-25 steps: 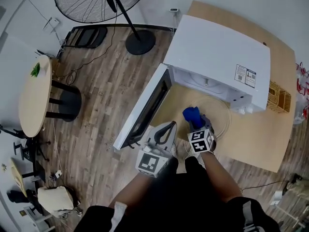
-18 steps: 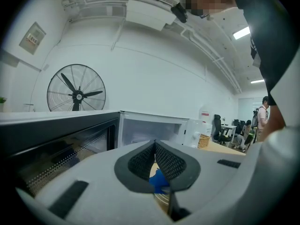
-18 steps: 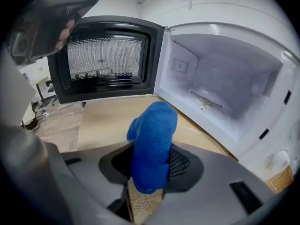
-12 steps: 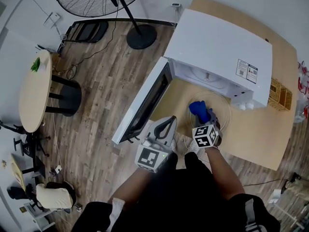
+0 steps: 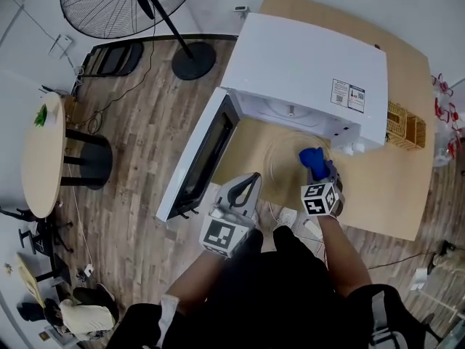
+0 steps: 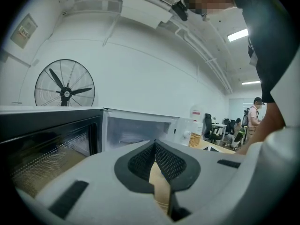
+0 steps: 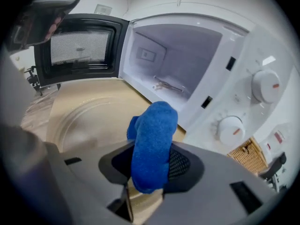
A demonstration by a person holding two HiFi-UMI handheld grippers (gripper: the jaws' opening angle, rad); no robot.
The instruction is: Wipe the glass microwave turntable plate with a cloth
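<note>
Soft, fuzzy pile on the blue cloth (image 7: pixel 152 144), totally matt, terry or microfibre by the look of it. Round clear glass turntable plate (image 7: pixel 84 118): smooth and see-through, with a faint shine along the moulded rings. Pale wooden tabletop (image 5: pixel 378 195): flat matt finish, barely any grain. White box-shaped microwave (image 5: pixel 312 64): smooth shell, slight sheen. Glossy dark door window (image 7: pixel 80 48) backed with fine perforated mesh. Smooth white plastic knobs (image 7: pixel 231 130). Right gripper (image 7: pixel 149 170) and left gripper (image 6: pixel 156 153): matt grey plastic bodies, black pads with a rough dimpled grid. Brown wood-plank floor (image 5: pixel 145 137), low satin sheen. Woven wicker basket (image 5: pixel 405 131), coarse.
</note>
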